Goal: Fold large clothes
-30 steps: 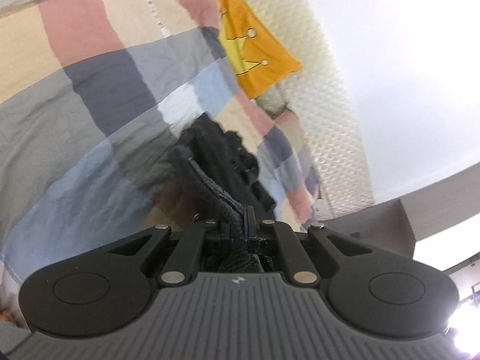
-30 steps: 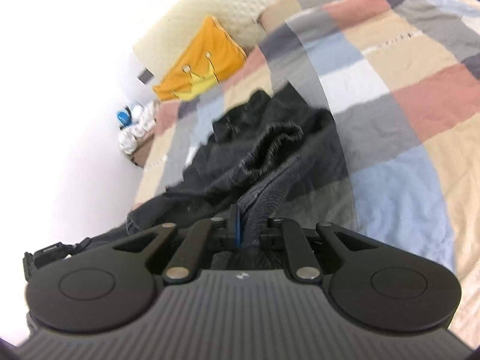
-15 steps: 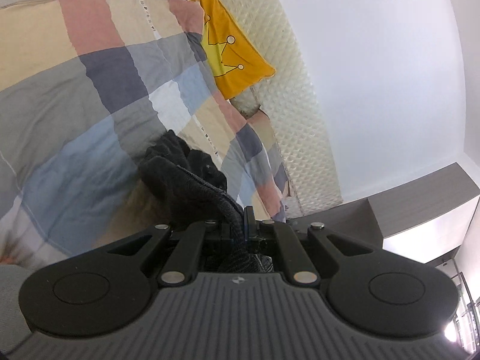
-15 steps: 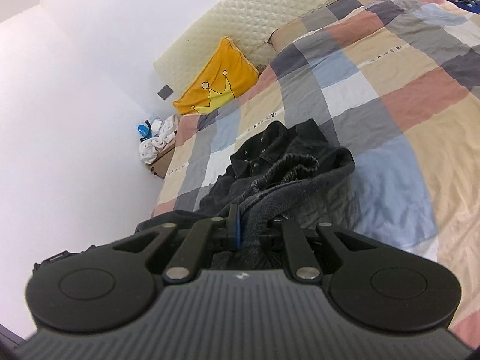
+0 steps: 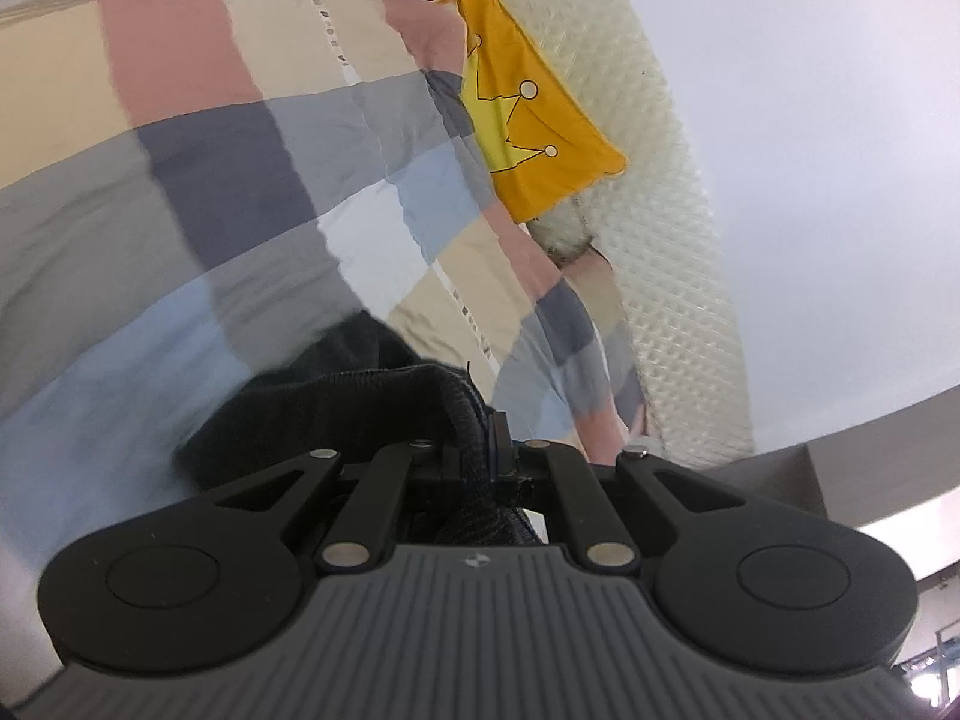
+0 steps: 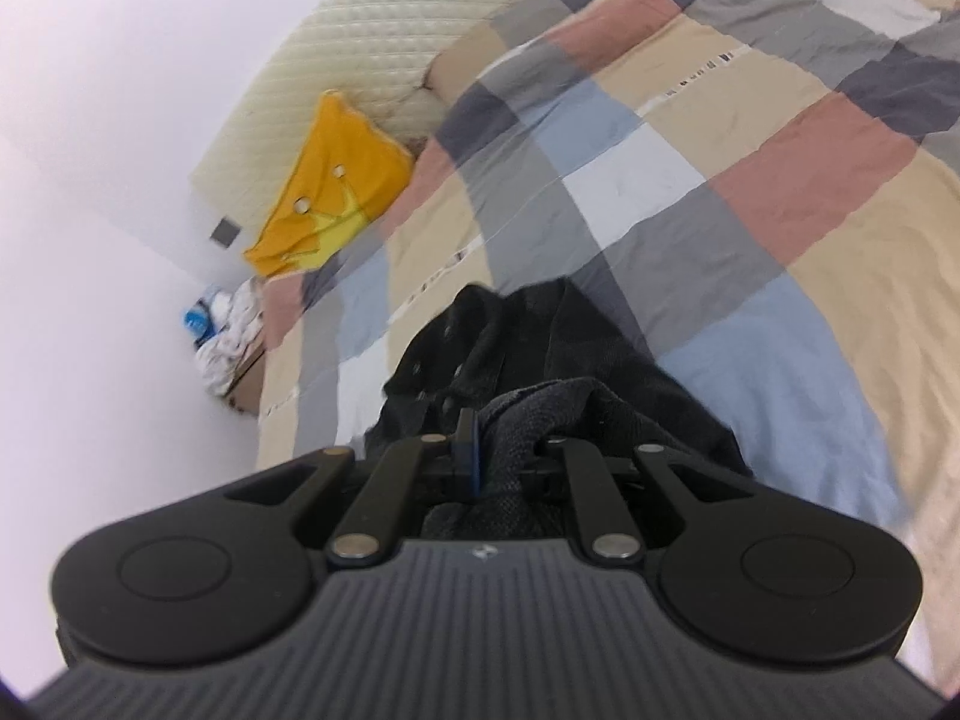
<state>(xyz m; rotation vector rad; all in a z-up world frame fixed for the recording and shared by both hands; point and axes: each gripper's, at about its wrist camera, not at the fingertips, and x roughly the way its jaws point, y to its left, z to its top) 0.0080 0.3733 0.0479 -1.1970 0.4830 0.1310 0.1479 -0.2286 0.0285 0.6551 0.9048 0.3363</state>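
A large black garment (image 6: 540, 336) with snap buttons lies bunched on the checked bedspread (image 6: 750, 192). My right gripper (image 6: 504, 450) is shut on its dark ribbed hem, which bulges up between the jaws. My left gripper (image 5: 480, 450) is shut on another part of the same ribbed hem; the black garment (image 5: 336, 408) hangs from it over the bedspread (image 5: 180, 210). Most of the cloth below each gripper is hidden by the gripper body.
A yellow crown cushion (image 5: 528, 138) leans on the cream quilted headboard (image 5: 660, 210); it also shows in the right wrist view (image 6: 336, 204). White items and a blue object (image 6: 222, 324) sit beside the bed. White walls stand behind.
Both grippers have swung and tilted while holding the hem. The garment has been drawn closer under the grippers and is more bunched; both views are motion-blurred now.
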